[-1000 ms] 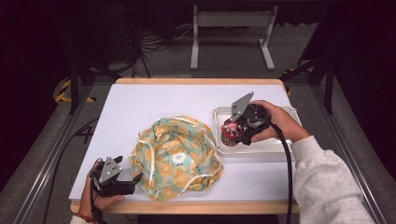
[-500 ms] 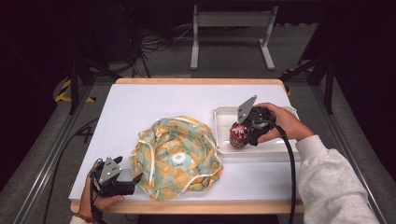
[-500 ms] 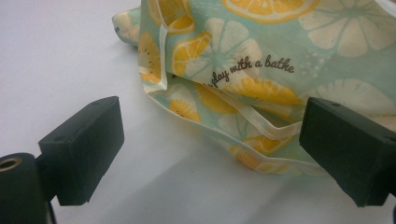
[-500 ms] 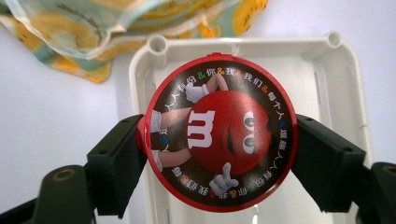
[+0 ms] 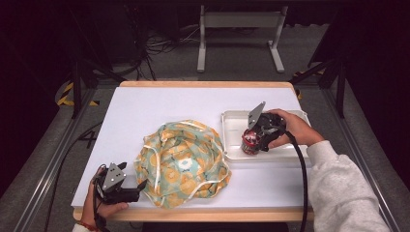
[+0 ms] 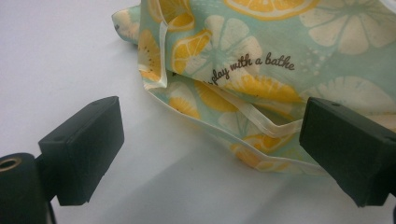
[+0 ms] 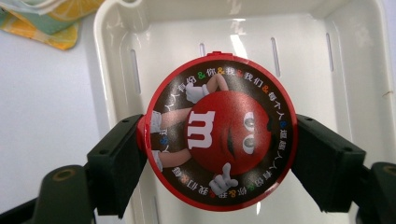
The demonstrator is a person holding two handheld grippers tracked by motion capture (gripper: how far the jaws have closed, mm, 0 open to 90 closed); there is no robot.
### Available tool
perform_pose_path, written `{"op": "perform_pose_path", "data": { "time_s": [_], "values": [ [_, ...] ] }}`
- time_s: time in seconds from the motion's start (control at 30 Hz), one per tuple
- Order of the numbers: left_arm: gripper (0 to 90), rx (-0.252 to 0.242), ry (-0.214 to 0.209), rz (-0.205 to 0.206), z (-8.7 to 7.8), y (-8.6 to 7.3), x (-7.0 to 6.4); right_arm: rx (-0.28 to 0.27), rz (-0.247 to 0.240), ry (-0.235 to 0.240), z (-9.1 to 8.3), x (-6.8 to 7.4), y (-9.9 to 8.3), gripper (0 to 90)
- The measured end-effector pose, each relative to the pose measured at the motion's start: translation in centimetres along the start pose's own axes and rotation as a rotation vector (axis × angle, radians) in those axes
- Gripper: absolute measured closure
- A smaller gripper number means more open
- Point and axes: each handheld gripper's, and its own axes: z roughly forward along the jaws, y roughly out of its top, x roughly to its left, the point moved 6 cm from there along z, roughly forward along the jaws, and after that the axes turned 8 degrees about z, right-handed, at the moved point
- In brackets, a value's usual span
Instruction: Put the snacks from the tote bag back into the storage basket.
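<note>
Writing: cloth reads "play with a bathe"; red M&M's tin has a white "m" and ringed Chinese characters.
Right gripper: jaws clamp the round tin over the white slotted plastic tray.
Left gripper: jaws wide apart, empty, at the lemon-print cloth's piped edge.
Table: smooth white.

Cloth lies left of tray; tin seemingly inside it.

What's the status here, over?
Right gripper shut on round red candy tin over white plastic tray. Left gripper open beside lemon-print cloth. Nothing blocking.
</note>
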Motion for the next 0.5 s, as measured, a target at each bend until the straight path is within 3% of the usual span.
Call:
{"op": "perform_pose_path", "data": {
  "time_s": [0.2, 0.5],
  "values": [
    [7.1, 0.003, -0.003, -0.002, 0.01, -0.01, -0.04, 0.024, 0.015, 0.002, 0.46, -0.27, -0.57, 23.4],
    [7.1, 0.004, -0.006, 0.002, 0.04, 0.0, -0.05, 0.015, 0.022, 0.005, 0.64, -0.46, -0.74, 23.3]
  ]
}}
